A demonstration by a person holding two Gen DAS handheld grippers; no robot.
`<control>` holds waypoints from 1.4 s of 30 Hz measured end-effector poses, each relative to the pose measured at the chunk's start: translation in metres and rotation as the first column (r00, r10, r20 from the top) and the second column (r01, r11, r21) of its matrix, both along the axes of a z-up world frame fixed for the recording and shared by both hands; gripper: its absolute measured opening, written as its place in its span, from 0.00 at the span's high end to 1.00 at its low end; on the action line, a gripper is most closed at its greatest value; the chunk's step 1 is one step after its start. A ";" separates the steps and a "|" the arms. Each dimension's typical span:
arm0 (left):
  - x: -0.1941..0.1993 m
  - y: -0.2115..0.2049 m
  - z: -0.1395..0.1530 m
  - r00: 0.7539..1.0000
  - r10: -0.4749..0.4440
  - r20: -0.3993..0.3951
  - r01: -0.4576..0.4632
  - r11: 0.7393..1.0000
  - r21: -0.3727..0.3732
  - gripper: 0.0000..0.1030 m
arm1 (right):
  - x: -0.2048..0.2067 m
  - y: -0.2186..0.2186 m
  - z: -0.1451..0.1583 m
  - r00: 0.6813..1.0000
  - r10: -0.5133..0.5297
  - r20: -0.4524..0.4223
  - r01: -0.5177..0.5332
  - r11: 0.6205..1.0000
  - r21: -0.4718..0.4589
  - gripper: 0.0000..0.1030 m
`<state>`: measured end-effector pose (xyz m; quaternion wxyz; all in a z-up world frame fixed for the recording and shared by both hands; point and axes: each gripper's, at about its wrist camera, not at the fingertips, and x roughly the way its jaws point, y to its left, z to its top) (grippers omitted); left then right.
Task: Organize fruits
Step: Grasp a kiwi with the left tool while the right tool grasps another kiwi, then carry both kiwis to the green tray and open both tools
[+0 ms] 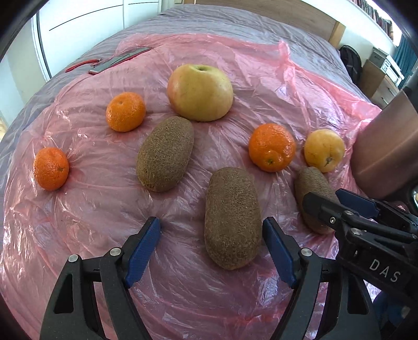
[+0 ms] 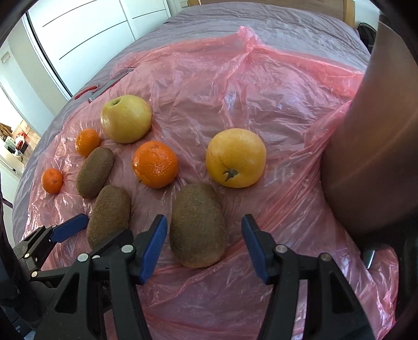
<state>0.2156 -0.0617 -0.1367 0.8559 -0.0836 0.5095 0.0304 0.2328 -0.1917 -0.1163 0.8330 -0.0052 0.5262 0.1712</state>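
The left two-finger gripper with black arms and blue ribbed pads (image 1: pixel 211 244) reaches forward low over a crinkled, glossy pink plastic sheet (image 1: pixel 104 209), its fingers spread wide apart; a long fuzzy brown kiwi (image 1: pixel 232 217) lies between them, close to the right pad, though contact cannot be told. The right gripper of the same black-and-blue build (image 2: pixel 203 244) is posed alike, its fingers also well apart around a second fuzzy brown oval kiwi (image 2: pixel 197 226), with a clear gap on the right side. In the left wrist view the right gripper enters from 4 o'clock, over that kiwi.

A third rough-skinned kiwi (image 1: pixel 166 154) lies tilted near the centre of the left view. At 12 o'clock from it sits a large smooth yellow-green apple with a pink blush (image 1: pixel 199 92), dimple up. Three dimpled orange mandarins are spread out: one at 10 o'clock (image 1: pixel 125 111), one at 9 o'clock (image 1: pixel 51 168), one shiny and lumpy at 3 o'clock (image 1: pixel 271 147). Just beside the last rests a smooth round yellow-orange citrus with a dry stem scar (image 1: pixel 324 150). A brown matte cylindrical container (image 1: pixel 384 154) stands at the sheet's right edge.

The sheet covers a grey-purple bedspread (image 1: pixel 222 21). At 11 o'clock a flat phone in a red case (image 1: pixel 118 60) lies on the sheet's far edge
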 end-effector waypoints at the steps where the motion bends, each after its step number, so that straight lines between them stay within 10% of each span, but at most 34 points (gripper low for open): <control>1: 0.001 0.000 -0.001 1.000 0.007 -0.003 -0.007 1.000 0.003 0.27 | 0.002 0.001 -0.002 1.000 0.000 -0.004 0.000 1.000 0.000 0.27; 8: 0.006 -0.004 -0.008 1.000 0.001 0.002 -0.001 1.000 0.026 0.40 | 0.007 0.011 -0.013 0.999 0.016 -0.031 -0.016 1.000 -0.004 0.59; 15: 0.004 -0.011 -0.012 0.997 -0.061 0.035 0.059 0.997 0.055 0.66 | 0.007 0.019 -0.021 1.000 0.020 -0.022 -0.021 0.999 -0.039 0.61; 28: 0.001 0.018 0.004 0.993 -0.066 0.096 0.079 0.987 -0.142 0.67 | -0.001 0.002 -0.010 1.000 -0.011 0.001 0.010 0.998 0.057 0.63; 42: -0.022 0.031 0.042 0.985 -0.065 0.158 0.093 0.979 -0.179 0.67 | -0.034 0.000 0.036 0.998 -0.012 0.066 0.007 0.998 0.069 0.63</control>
